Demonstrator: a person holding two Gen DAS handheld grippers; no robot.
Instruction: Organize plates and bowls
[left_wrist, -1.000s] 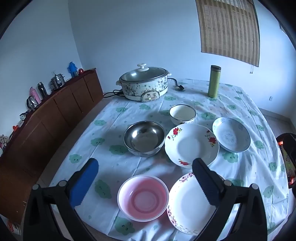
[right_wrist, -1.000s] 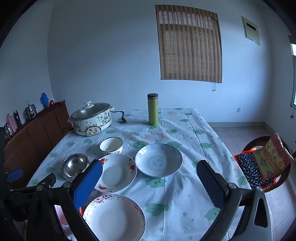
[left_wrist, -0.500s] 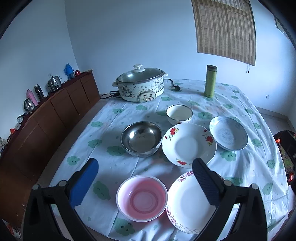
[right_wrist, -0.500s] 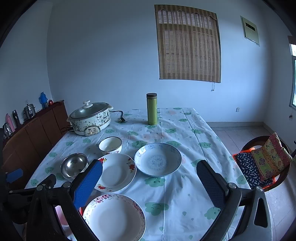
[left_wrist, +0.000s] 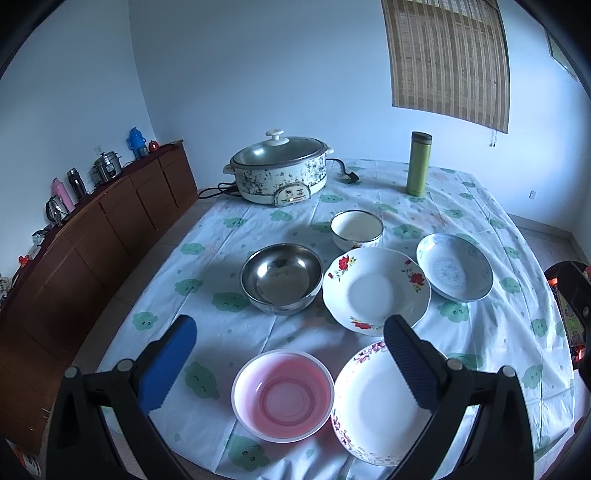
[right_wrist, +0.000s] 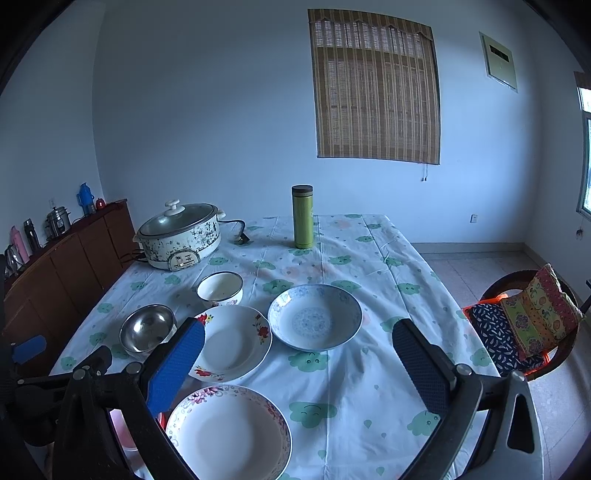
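Observation:
Several dishes lie on the clothed table. Nearest are a pink bowl and a purple-flowered plate. Behind them sit a steel bowl, a red-flowered plate and a blue-patterned dish. A small white enamel bowl stands further back. My left gripper hovers open above the pink bowl. My right gripper is open over the near table, holding nothing.
An electric cooker with a glass lid and its cord sits at the back left. A green flask stands at the back. A wooden sideboard runs along the left wall; a cushioned chair is on the right.
Both views have shifted only slightly; the left gripper's view has tilted up a little. No dish has moved and both grippers stay open.

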